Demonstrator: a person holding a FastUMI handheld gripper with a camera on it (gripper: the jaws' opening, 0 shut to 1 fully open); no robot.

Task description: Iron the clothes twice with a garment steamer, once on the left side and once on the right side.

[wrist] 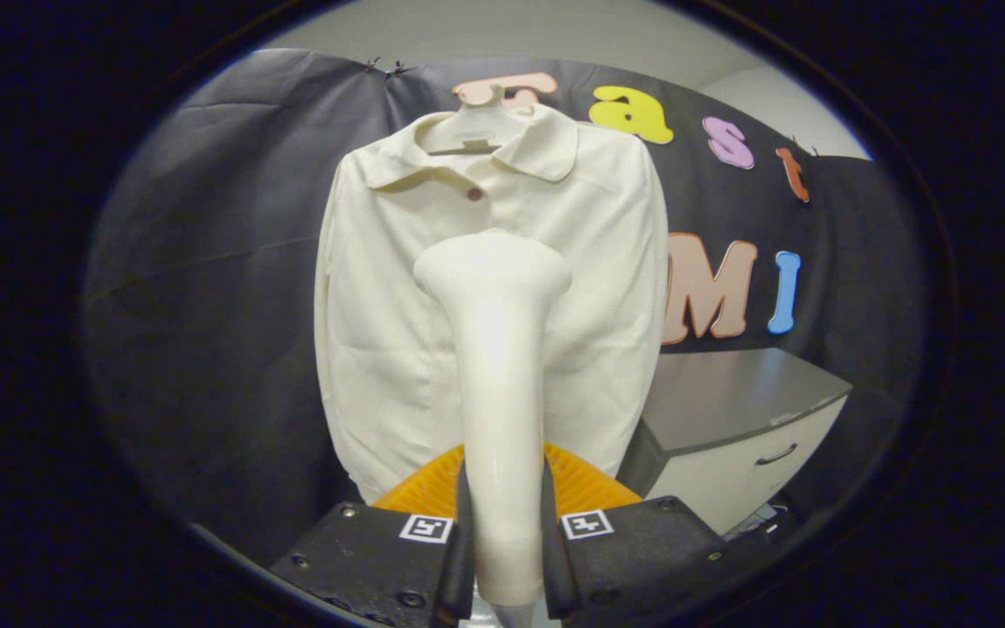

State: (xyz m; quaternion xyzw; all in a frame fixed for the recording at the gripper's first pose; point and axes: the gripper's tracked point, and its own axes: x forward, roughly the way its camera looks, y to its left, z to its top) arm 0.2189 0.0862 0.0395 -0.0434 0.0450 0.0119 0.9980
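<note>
Gripper [507,558] clamped on handle of garment steamer [495,349], both fingers pressing its sides, flared head raised toward 12 o'clock. Cream shirt [380,288] hung on hanger [476,122] just beyond, flat against dark booth cloth. Open cloth beside shirt's 9 o'clock edge; grey-topped cabinet [729,410] close by its hem at 4 o'clock.

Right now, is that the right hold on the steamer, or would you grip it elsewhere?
Keep it. The gripper is shut on the garment steamer at its narrow lower handle, a finger on either side. The shaft is slim and straight there, while the head flares wide near the shirt, so coming from the handle end leaves the head free.
</note>
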